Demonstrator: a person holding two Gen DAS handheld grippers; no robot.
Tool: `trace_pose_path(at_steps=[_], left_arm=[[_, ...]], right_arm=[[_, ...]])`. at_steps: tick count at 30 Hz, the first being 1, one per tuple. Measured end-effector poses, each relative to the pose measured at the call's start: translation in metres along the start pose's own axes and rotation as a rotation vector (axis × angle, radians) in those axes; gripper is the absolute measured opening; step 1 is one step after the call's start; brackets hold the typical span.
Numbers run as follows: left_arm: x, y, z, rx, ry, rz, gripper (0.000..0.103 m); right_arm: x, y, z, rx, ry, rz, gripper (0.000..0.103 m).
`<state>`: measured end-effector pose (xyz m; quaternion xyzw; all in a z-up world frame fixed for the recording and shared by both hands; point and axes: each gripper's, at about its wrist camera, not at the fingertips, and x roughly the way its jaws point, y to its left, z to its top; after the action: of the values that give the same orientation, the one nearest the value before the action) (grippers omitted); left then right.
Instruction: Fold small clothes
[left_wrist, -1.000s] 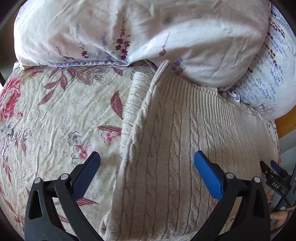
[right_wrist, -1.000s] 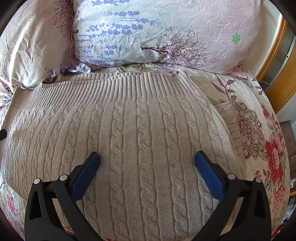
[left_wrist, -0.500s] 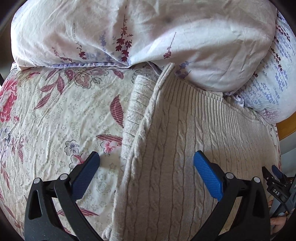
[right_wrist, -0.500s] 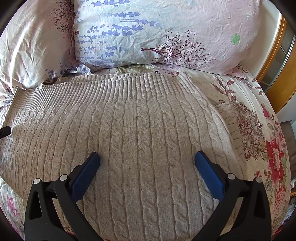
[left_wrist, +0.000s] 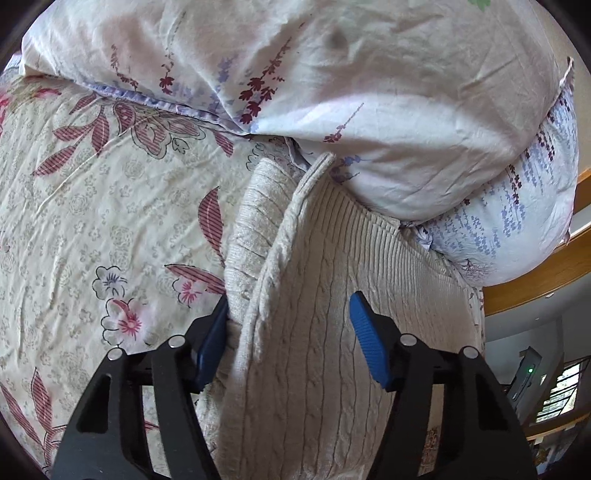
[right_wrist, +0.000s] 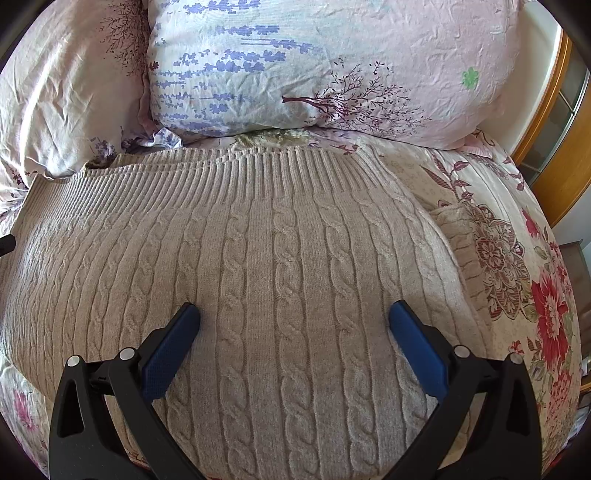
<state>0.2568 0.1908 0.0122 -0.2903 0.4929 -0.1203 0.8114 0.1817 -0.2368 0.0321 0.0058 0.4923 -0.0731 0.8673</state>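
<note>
The beige cable-knit sweater (left_wrist: 314, 332) is spread flat on the floral-print bedsheet (left_wrist: 92, 221), its ribbed hem butted against the pillows. All places below are given relative to the sweater.

Left gripper (left_wrist: 288, 336): placed at the sweater's left side edge, where a folded-under sleeve (left_wrist: 255, 206) is doubled beneath the body. Jaws are closing with that doubled edge between them; the left pad is seen touching the knit, the right pad is judged not yet pressed in. The edge's long axis runs away from the jaws toward the white flower-sprigged pillow (left_wrist: 332, 92), so the coming lift is judged to be along that edge and inward.

Right gripper (right_wrist: 295, 332): held over the sweater's middle panel, jaws wide apart, nothing clamped. The left hand is clearly nearer the edge.

Obstructions: the lavender-print pillow (right_wrist: 295, 66) sits just beyond the hem; a knit cuff (right_wrist: 458, 240) shows past the right edge.
</note>
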Motion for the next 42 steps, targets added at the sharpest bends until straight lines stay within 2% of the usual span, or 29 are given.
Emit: trace_pose_path(at_steps=[2,4,5,6,9,11,14,16,18,19,20,21,22,23,25,30,36,39,42], left_arm=[[-0.006,0.015,-0.006,-0.051,-0.011,-0.034,0.053],[-0.010,0.027,-0.006,-0.097,-0.016,-0.046,0.034],[-0.010,0.033,-0.006,-0.119,-0.010,-0.053,0.029],[-0.011,0.039,-0.007,-0.141,-0.003,-0.071,0.024],[-0.013,0.048,-0.009,-0.174,-0.005,-0.115,0.020],[-0.013,0.049,-0.010,-0.173,-0.006,-0.118,0.020],[-0.012,0.048,-0.008,-0.149,-0.011,-0.097,0.030],[-0.012,0.043,-0.005,-0.116,-0.005,-0.113,0.047],[-0.008,0.030,-0.003,-0.064,0.007,-0.101,0.058],[-0.005,0.023,-0.003,-0.043,0.011,-0.081,0.059],[-0.004,0.019,-0.002,-0.029,0.014,-0.065,0.058],[-0.002,0.017,-0.002,-0.030,0.019,-0.064,0.047],[0.001,0.019,-0.002,-0.047,0.030,-0.083,0.024],[0.004,0.020,-0.002,-0.073,0.036,-0.107,0.021],[0.002,0.022,-0.003,-0.098,0.021,-0.138,0.019],[-0.008,0.007,-0.005,-0.085,0.000,-0.208,0.016],[-0.023,-0.039,-0.006,-0.042,-0.009,-0.321,0.016],[-0.024,-0.067,-0.008,-0.036,-0.009,-0.383,0.015],[-0.021,-0.098,-0.011,-0.021,-0.001,-0.419,0.014]], right_arm=[[0.000,0.000,0.000,0.000,0.000,0.001,0.102],[0.000,0.000,0.000,0.001,0.000,0.000,0.102],[0.000,0.000,0.000,0.001,0.000,0.000,0.102],[0.000,0.000,0.000,0.001,0.000,0.000,0.102],[0.000,0.000,0.000,0.001,0.000,0.000,0.102],[0.000,0.000,0.000,0.001,0.000,0.000,0.102],[0.000,0.000,0.000,0.000,0.001,0.001,0.102],[0.000,0.001,0.000,-0.001,0.001,0.003,0.102],[0.001,0.001,0.000,-0.001,0.000,0.002,0.102],[0.001,0.001,0.000,-0.001,0.000,0.003,0.102],[0.001,0.002,0.000,-0.001,-0.001,0.003,0.102],[0.001,0.001,-0.001,-0.002,0.000,0.003,0.102],[0.001,0.001,-0.001,-0.002,0.000,0.003,0.102],[0.001,0.001,-0.001,-0.002,0.001,0.004,0.102],[0.001,0.002,-0.002,-0.001,0.000,0.005,0.102],[0.002,0.000,-0.002,-0.001,0.001,0.011,0.102],[-0.002,-0.011,0.004,0.017,-0.004,0.047,0.102],[-0.009,-0.023,0.008,0.044,-0.029,0.026,0.102],[-0.018,-0.043,0.013,0.098,-0.059,0.047,0.102]])
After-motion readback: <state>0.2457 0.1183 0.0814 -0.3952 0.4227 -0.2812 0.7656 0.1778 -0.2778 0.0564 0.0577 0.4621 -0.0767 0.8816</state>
